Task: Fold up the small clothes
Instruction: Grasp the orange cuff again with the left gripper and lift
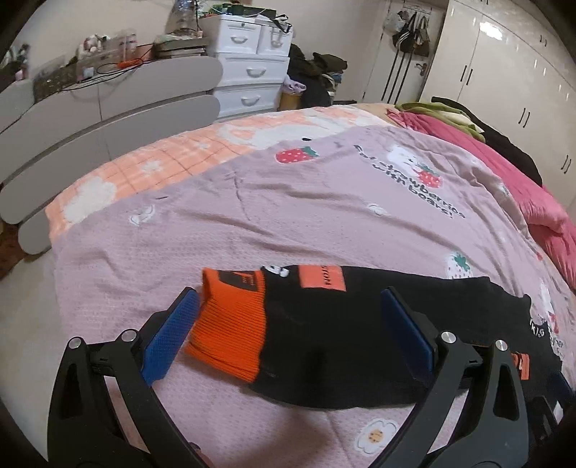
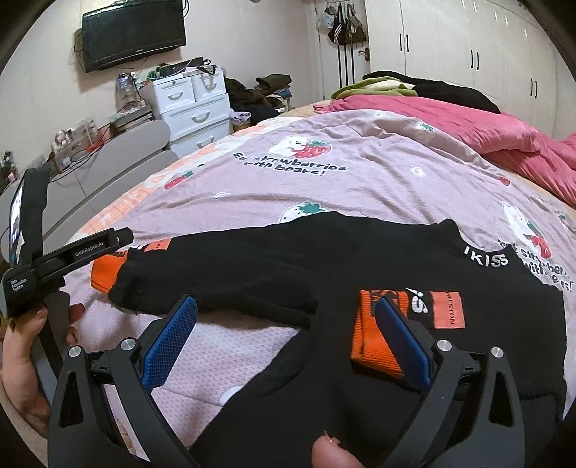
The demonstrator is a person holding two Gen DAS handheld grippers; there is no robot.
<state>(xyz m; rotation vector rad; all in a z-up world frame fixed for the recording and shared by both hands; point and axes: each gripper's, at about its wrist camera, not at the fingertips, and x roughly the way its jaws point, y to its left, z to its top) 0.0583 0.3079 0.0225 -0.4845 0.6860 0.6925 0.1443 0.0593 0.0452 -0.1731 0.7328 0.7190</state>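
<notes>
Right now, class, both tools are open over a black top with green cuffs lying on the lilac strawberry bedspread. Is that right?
Not quite: the cuffs are orange, not green, as the left wrist view shows on the sleeve end. The rest holds: the left tool and right tool are open over the black top on the lilac strawberry bedspread.

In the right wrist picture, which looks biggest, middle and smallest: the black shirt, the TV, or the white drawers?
1. black shirt, though it is nearest the camera
2. TV and white drawers: too alike, both far off
</notes>
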